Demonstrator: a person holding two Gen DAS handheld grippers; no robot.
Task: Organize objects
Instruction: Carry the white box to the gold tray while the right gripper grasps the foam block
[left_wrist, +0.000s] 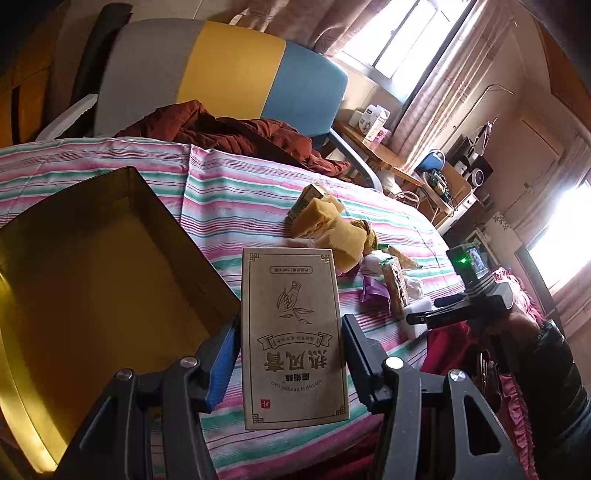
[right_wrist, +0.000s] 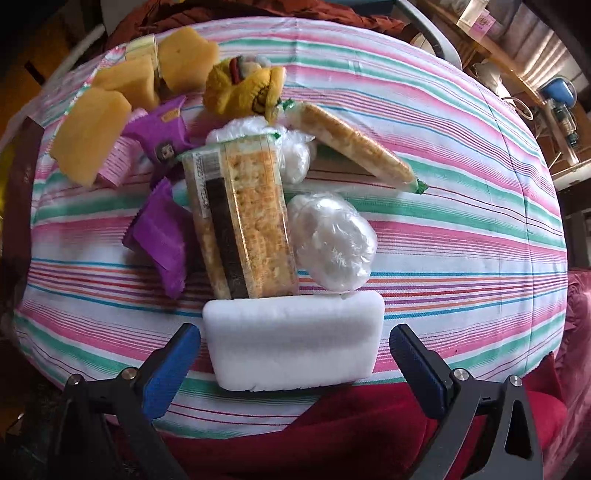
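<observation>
White foam block (right_wrist: 293, 341) sits between our right gripper's (right_wrist: 294, 363) wide jaws, untouched — soft and light, so we squeeze its short ends gently. Left gripper (left_wrist: 290, 356) clamps the stiff cardboard box (left_wrist: 293, 338).

Bright curtained window (left_wrist: 402, 33) upper right; grey-yellow-blue chair back (left_wrist: 221, 74) behind striped cloth surface (left_wrist: 240, 177); wooden side desk (left_wrist: 376, 147).
</observation>
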